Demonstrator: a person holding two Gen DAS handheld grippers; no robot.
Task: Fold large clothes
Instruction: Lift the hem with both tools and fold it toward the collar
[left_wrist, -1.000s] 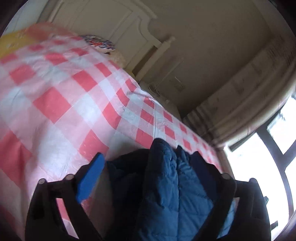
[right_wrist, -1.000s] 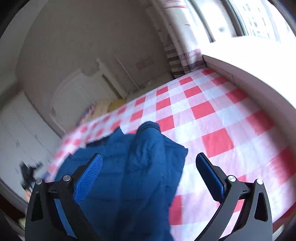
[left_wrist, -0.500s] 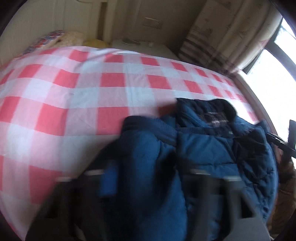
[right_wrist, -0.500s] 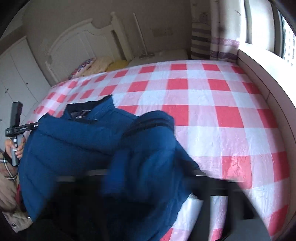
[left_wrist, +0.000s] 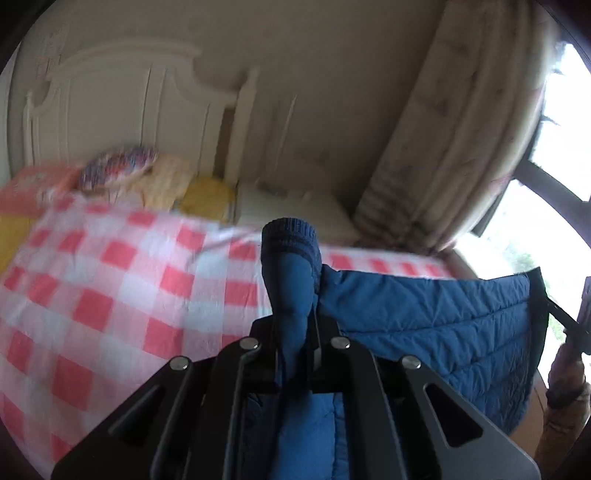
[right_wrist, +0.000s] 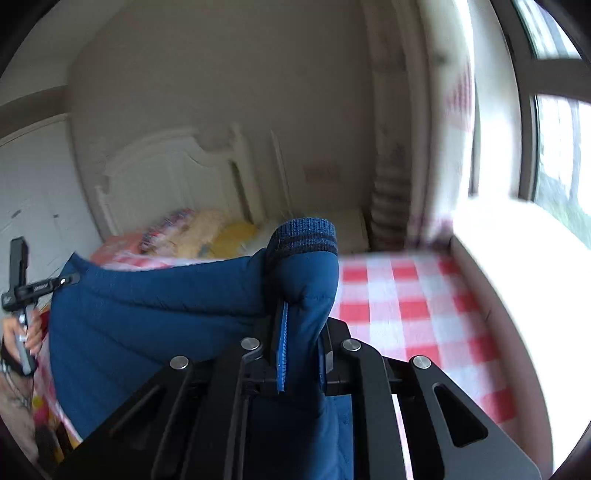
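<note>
A large blue quilted jacket (left_wrist: 436, 317) hangs spread between my two grippers above the bed. My left gripper (left_wrist: 295, 332) is shut on one sleeve just below its knit cuff (left_wrist: 290, 236). My right gripper (right_wrist: 301, 332) is shut on the other sleeve below its knit cuff (right_wrist: 304, 234). The jacket body (right_wrist: 147, 325) stretches to the left in the right wrist view. The right gripper shows at the far right edge of the left wrist view (left_wrist: 580, 325); the left gripper shows at the left of the right wrist view (right_wrist: 22, 288).
The bed has a red-and-white checked cover (left_wrist: 92, 295) (right_wrist: 399, 314). Pillows (left_wrist: 147, 177) lie against a white headboard (left_wrist: 110, 103). A curtain (left_wrist: 443, 147) and a window (right_wrist: 554, 147) are on the right. A white ledge (right_wrist: 517, 266) runs along the bed.
Both grippers were open over the jacket lying on the bed. They have closed on the sleeves and lifted the jacket, which now hangs spread between them.
</note>
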